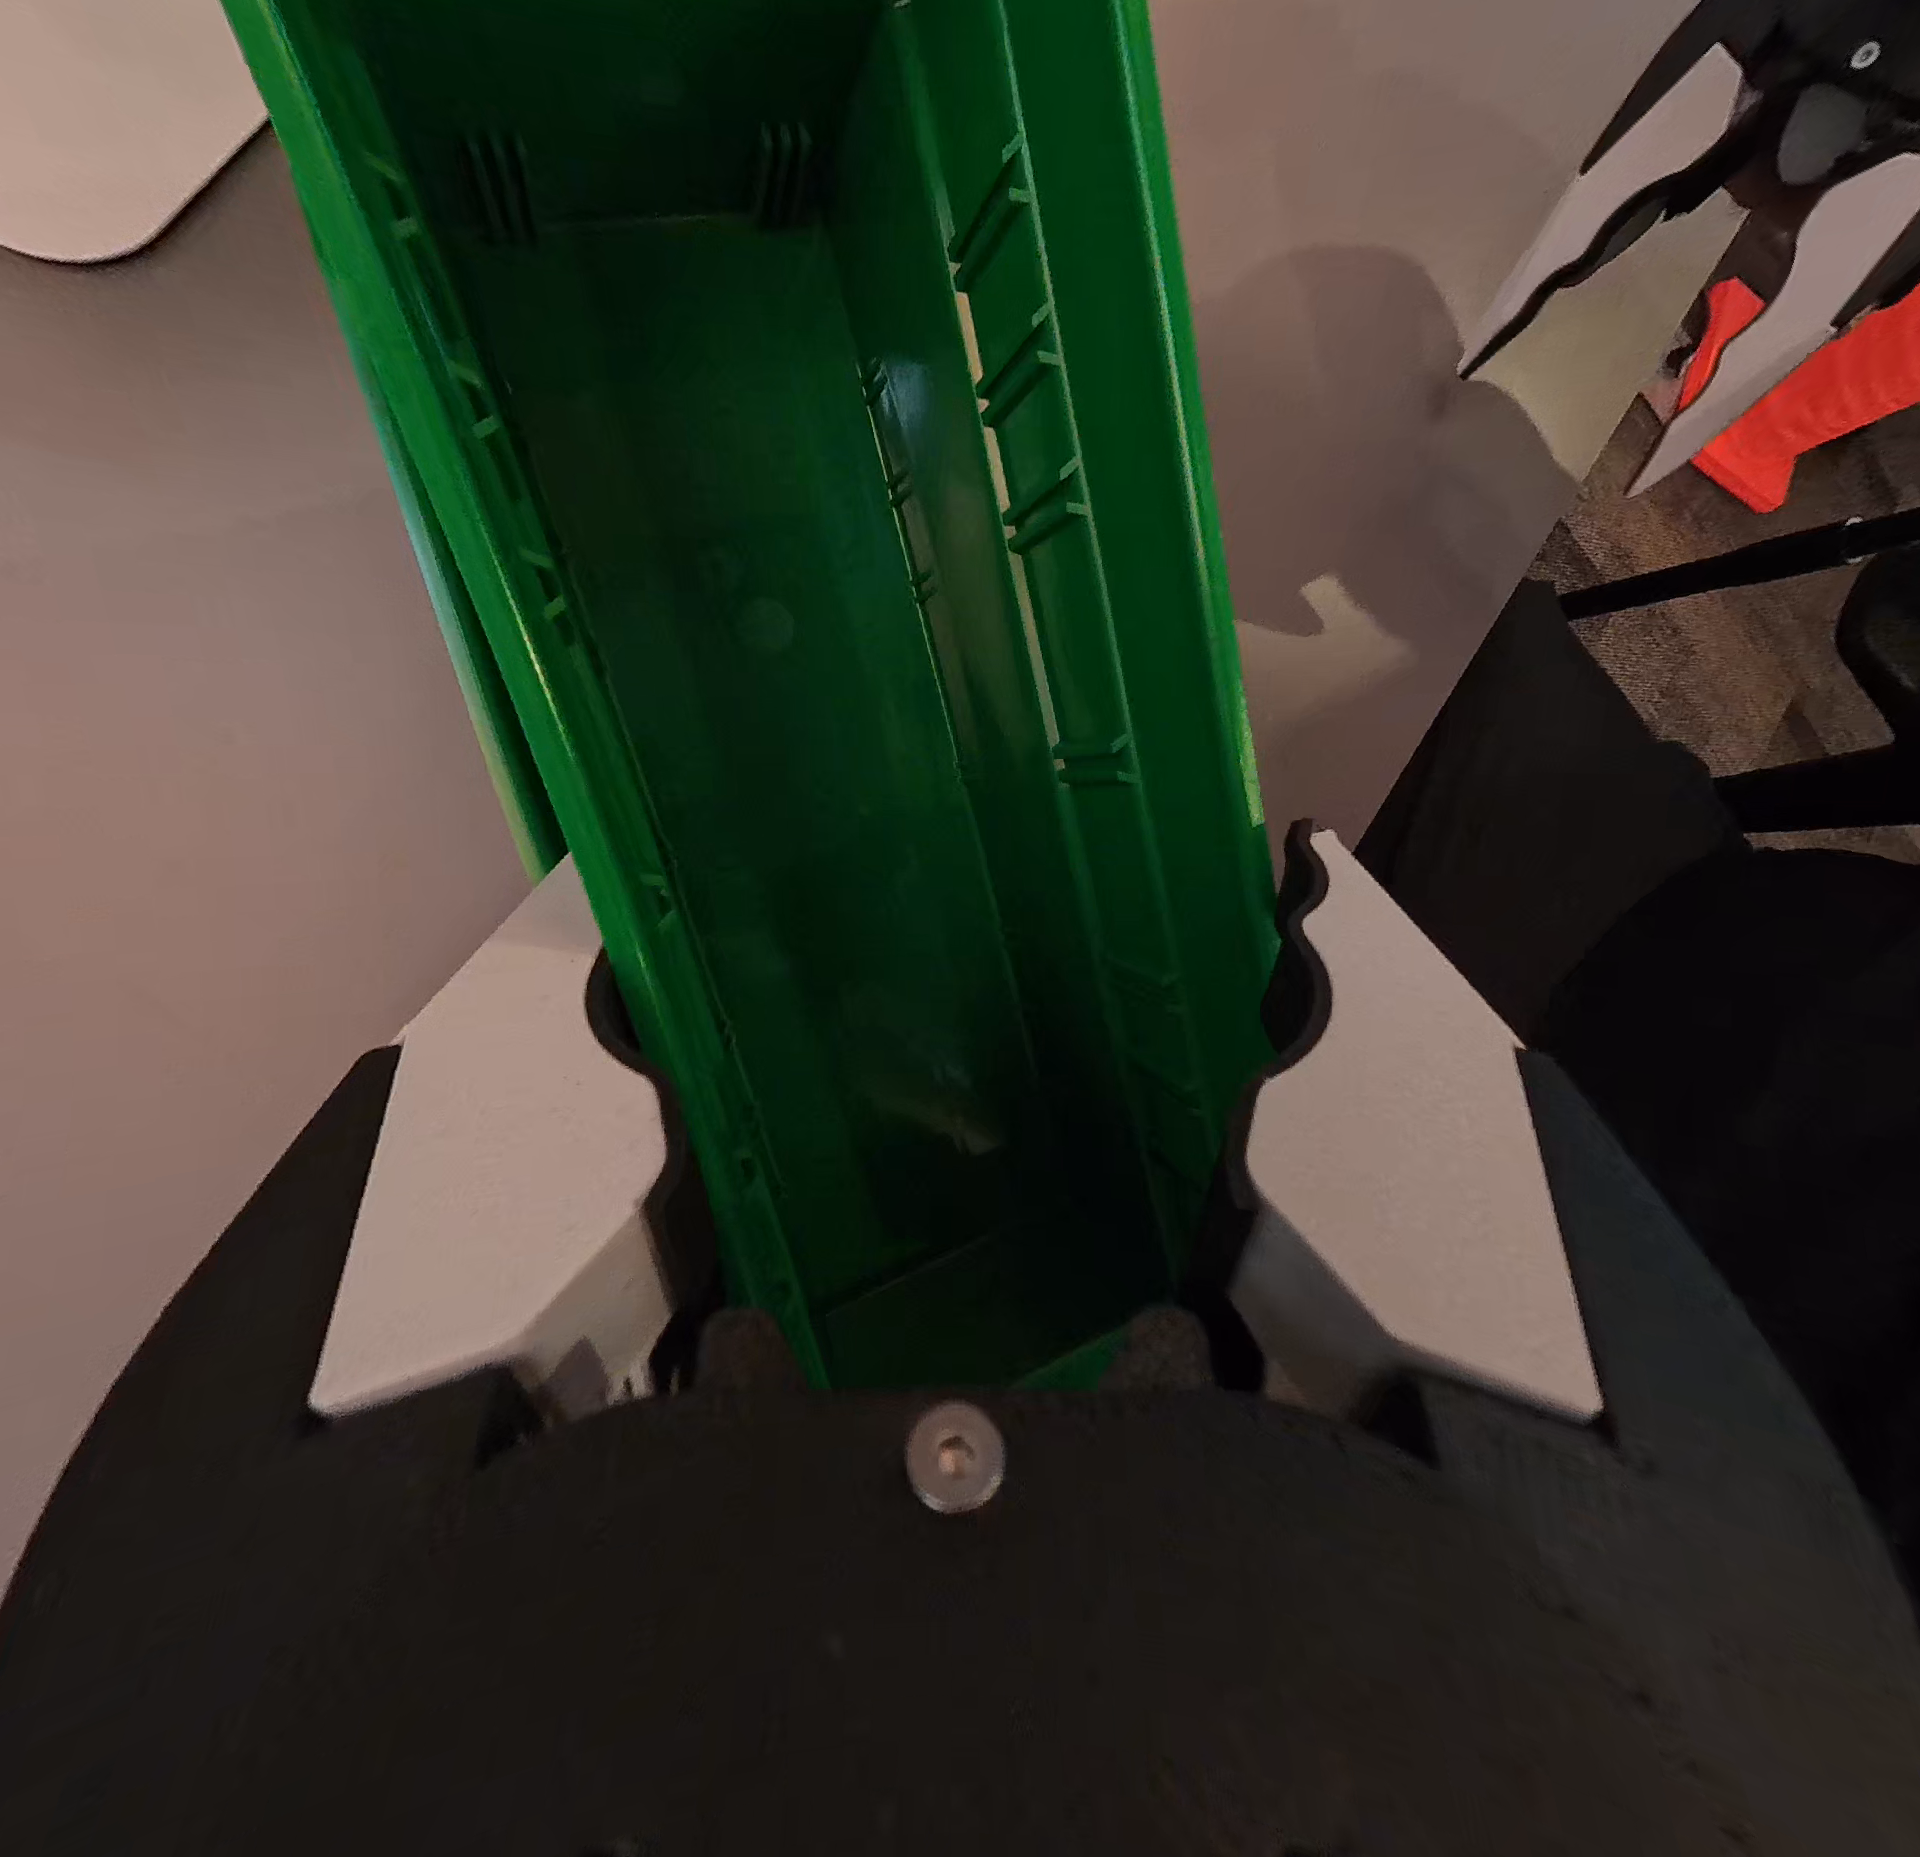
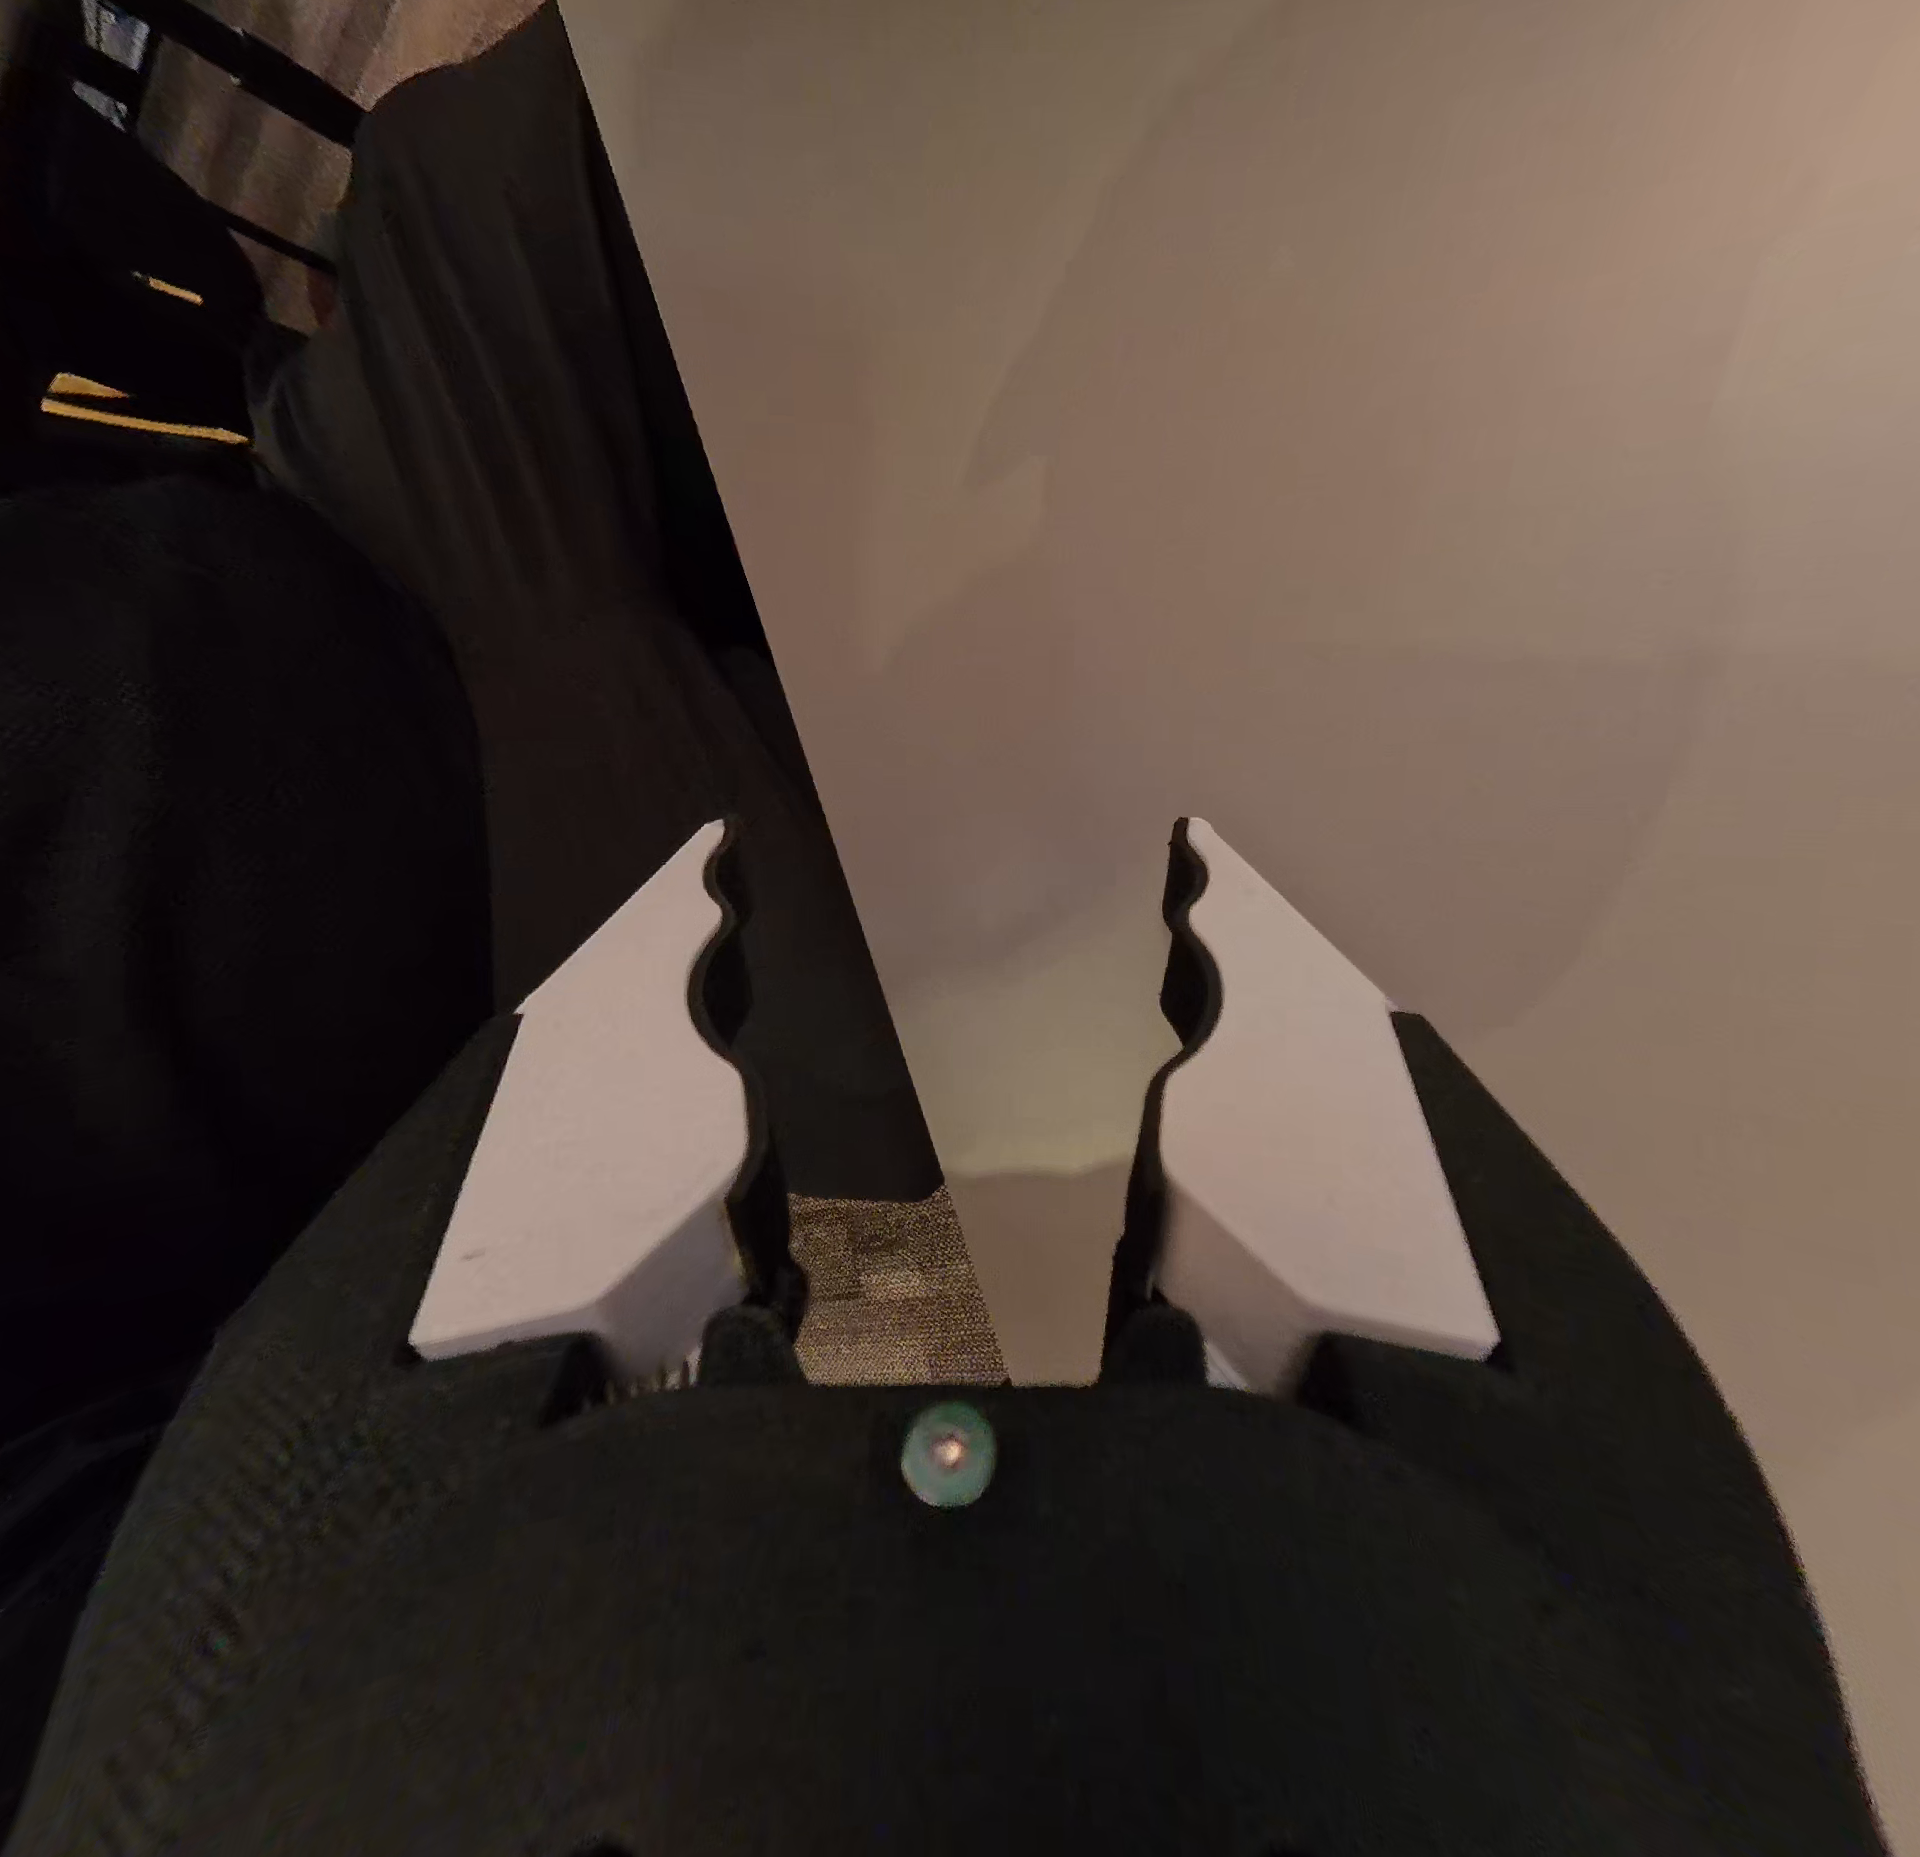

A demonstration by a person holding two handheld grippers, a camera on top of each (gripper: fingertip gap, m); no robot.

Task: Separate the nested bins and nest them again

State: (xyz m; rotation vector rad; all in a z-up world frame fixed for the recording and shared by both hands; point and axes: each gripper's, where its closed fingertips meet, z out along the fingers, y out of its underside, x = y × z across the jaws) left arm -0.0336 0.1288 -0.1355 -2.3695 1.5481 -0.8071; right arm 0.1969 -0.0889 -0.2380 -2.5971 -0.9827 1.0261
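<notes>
A long, narrow green bin (image 1: 769, 581) runs up the middle of the left wrist view, open side towards the camera. My left gripper (image 1: 935, 862) is shut on its near end, one white finger pressed on each long side. A second green rim (image 1: 457, 685) shows along the bin's left side; I cannot tell how deep it sits. My right gripper (image 2: 956, 841) is open and empty, over the table's edge. It also shows at the top right of the left wrist view (image 1: 1558, 425), jaws apart, clear of the bin.
The beige table (image 1: 208, 560) lies under the bin and fills the right wrist view (image 2: 1351, 457). A white object (image 1: 94, 93) sits at its far left. A person's dark clothing (image 2: 208, 872) and carpet (image 2: 894, 1288) lie beyond the edge. An orange object (image 1: 1766, 405) is behind the right gripper.
</notes>
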